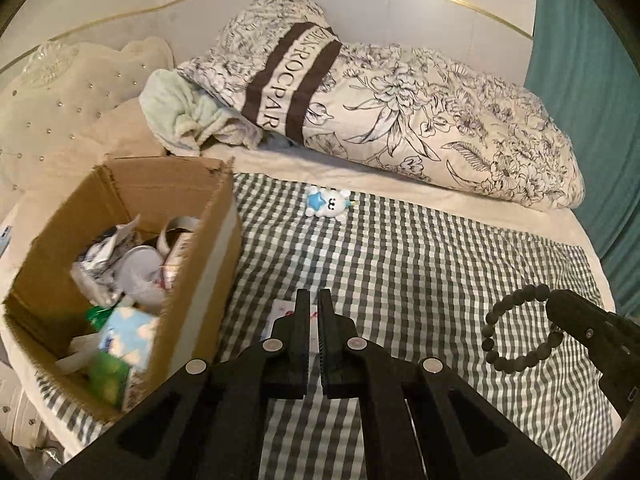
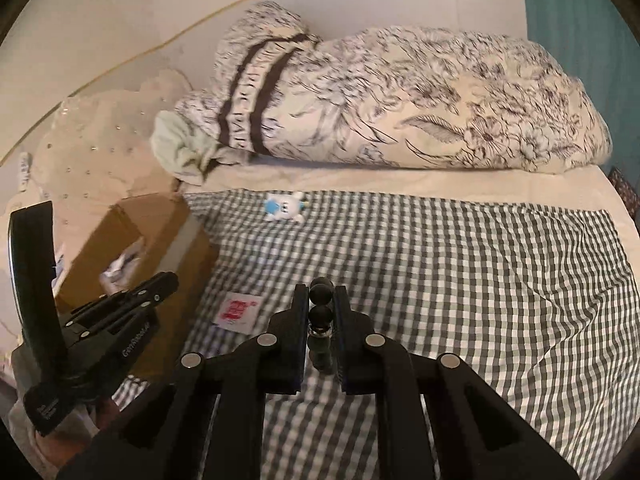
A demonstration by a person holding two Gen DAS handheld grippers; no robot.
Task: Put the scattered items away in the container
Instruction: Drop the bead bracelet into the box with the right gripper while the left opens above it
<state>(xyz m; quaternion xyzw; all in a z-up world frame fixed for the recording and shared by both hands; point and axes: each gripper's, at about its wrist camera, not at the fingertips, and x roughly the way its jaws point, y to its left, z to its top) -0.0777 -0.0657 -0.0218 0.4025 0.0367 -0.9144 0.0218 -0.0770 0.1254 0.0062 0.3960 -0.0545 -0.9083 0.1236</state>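
The box (image 1: pixel 120 200) is rough brown cardboard, the checked cloth (image 1: pixel 400 264) woven fabric, the beads (image 1: pixel 516 300) matt dark, the toy (image 1: pixel 329 201) glossy plastic.

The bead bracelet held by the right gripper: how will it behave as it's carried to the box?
Probably floppy: the bead bracelet hangs as a loose loop from the right gripper. With only a couple of round beads between the fingers, it may swing or slip.

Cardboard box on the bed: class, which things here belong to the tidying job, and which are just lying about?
Job: cardboard box; bead bracelet, clamped in right gripper; small card; star toy.

Lying about: floral duvet; green towel; checked cloth.
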